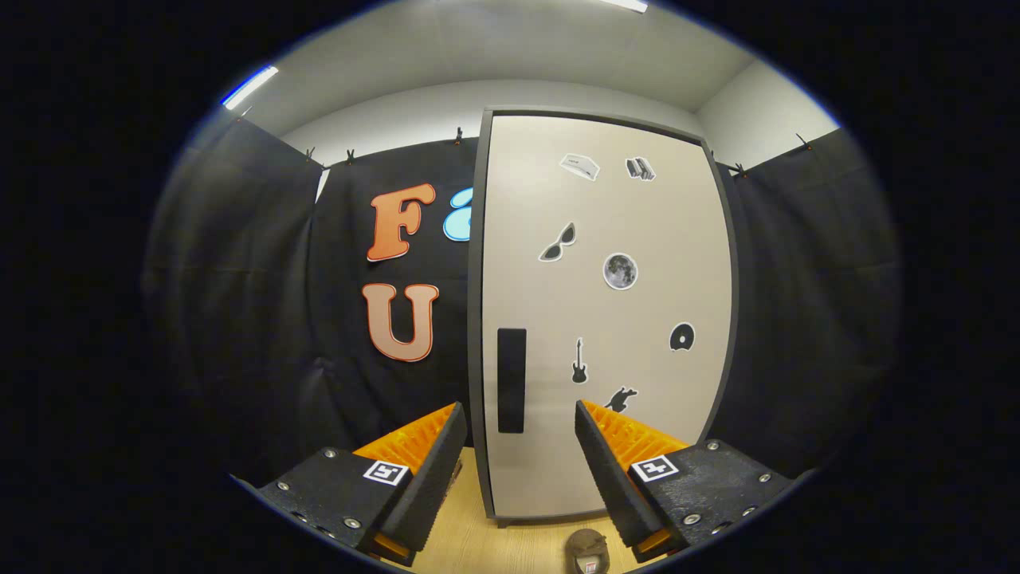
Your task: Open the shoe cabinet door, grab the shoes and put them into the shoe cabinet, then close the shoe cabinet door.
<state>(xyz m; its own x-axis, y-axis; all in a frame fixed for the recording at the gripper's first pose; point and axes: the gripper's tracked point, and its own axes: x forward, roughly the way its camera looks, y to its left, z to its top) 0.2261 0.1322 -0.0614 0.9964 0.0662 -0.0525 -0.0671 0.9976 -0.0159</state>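
Gripper view: claw (519, 414) was spread wide, holding nothing. Between its fingers and beyond them stood the shoe cabinet (606, 319), door shut, dark handle (511, 380) near the door's left edge. One shoe (587, 552) lay on the wooden floor (510, 542) just by the right finger.

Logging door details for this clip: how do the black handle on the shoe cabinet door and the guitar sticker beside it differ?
The handle is a tall plain rectangle near the door's left edge; the guitar sticker is a smaller instrument outline nearer the door's middle. The handle reaches lower than the guitar sticker. Both are black, upright, and on the closed door, beyond the open claw, which holds nothing.
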